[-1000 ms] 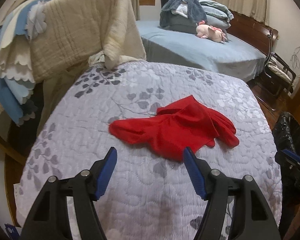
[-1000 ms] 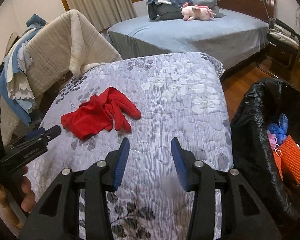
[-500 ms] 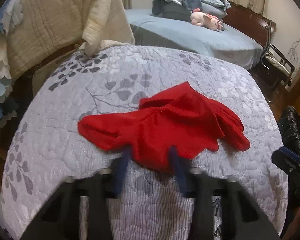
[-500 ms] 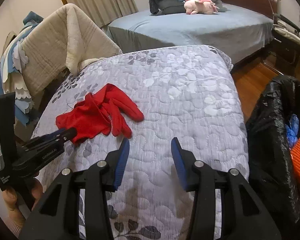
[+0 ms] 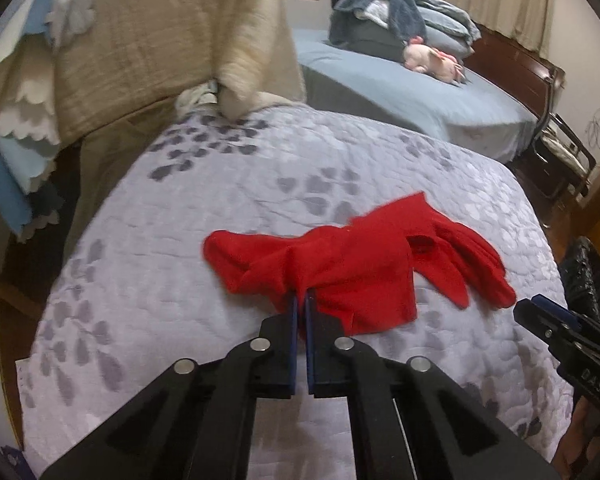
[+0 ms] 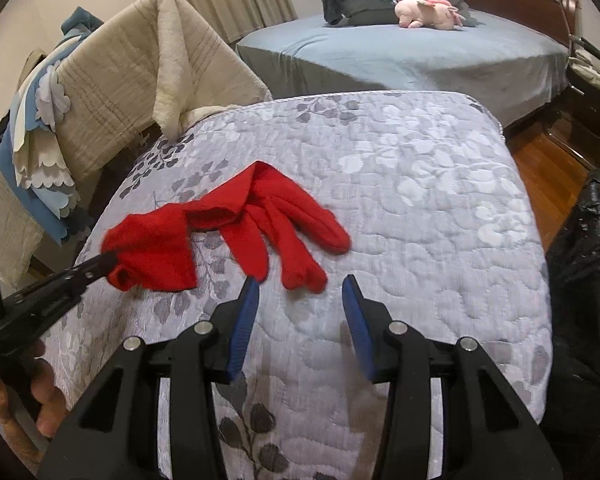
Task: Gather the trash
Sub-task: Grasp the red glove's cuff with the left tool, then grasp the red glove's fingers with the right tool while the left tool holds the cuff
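A pair of red gloves point(image 5: 352, 264) lies on a grey quilted bedspread point(image 5: 220, 184). My left gripper point(image 5: 300, 300) is shut on the near edge of the red gloves, pinching a fold of cloth. In the right wrist view the gloves point(image 6: 236, 224) lie left of centre, and the left gripper point(image 6: 100, 264) grips their left end. My right gripper point(image 6: 300, 292) is open and empty, just in front of the glove fingers. A black-lined trash bin point(image 6: 580, 264) stands at the right beside the bed.
A beige blanket and blue-white cloths point(image 6: 112, 80) hang over a rail at the left. A second bed point(image 6: 400, 52) with a pink plush toy point(image 6: 424, 10) and piled bedding is behind. Wooden floor point(image 6: 548, 172) shows at the right.
My left gripper moved forward to the gloves and shut on their near edge, lifting a fold. The right gripper came closer to the glove fingers and stayed open.
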A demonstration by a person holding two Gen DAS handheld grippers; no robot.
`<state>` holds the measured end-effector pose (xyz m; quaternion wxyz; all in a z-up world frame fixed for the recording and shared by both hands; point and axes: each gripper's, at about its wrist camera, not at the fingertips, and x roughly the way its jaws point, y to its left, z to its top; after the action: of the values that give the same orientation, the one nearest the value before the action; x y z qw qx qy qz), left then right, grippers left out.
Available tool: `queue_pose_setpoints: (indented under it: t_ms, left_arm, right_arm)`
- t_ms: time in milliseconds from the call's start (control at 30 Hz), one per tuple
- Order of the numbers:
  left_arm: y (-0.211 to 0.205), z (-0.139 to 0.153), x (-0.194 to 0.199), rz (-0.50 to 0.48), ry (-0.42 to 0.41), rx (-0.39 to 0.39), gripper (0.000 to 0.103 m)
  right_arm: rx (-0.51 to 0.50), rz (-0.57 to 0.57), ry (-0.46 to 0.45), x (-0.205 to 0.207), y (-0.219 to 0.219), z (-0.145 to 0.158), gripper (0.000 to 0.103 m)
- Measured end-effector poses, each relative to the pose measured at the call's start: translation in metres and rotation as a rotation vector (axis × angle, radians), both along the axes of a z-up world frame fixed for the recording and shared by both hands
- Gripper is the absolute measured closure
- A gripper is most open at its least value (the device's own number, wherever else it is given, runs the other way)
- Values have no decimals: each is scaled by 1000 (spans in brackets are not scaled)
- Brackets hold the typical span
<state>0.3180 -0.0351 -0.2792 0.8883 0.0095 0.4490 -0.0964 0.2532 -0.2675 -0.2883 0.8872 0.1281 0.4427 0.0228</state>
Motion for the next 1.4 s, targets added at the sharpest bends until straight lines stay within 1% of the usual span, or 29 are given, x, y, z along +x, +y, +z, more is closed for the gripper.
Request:
queue_pose_setpoints:
  t_ms: [133, 300, 367, 433, 467, 600, 733, 1067, 1400]
  left_arm:
    - [24, -1, 3, 36, 6, 7, 99]
    - [31, -11, 5, 42, 21, 17, 99]
    - [30, -14, 6, 42, 27, 12, 99]
    - [30, -15, 6, 41, 29, 9, 99]
    - [29, -15, 6, 40, 29, 8, 99]
    - [28, -11, 5, 41, 27, 4, 99]
    - [25, -2, -1, 43, 18, 2, 99]
    - [11, 45, -33, 26, -36, -3, 99]
    - [-18, 77, -67, -15, -58, -6, 99]
  right_arm:
    - [4, -5, 3, 9, 2, -5, 60]
    - [5, -2, 16, 21, 5, -12, 61]
    - [1, 4, 25, 25, 7, -16, 69]
    - [12, 17, 41, 28, 8, -20, 91]
    - [14, 19, 43, 28, 8, -20, 94]
    - [12, 23, 16, 21, 6, -10, 96]
    - [21, 23, -13, 10, 3, 7, 96]
    - [22, 13, -90, -23, -9, 60, 96]
    - [5, -26, -154, -66, -32, 103, 96]
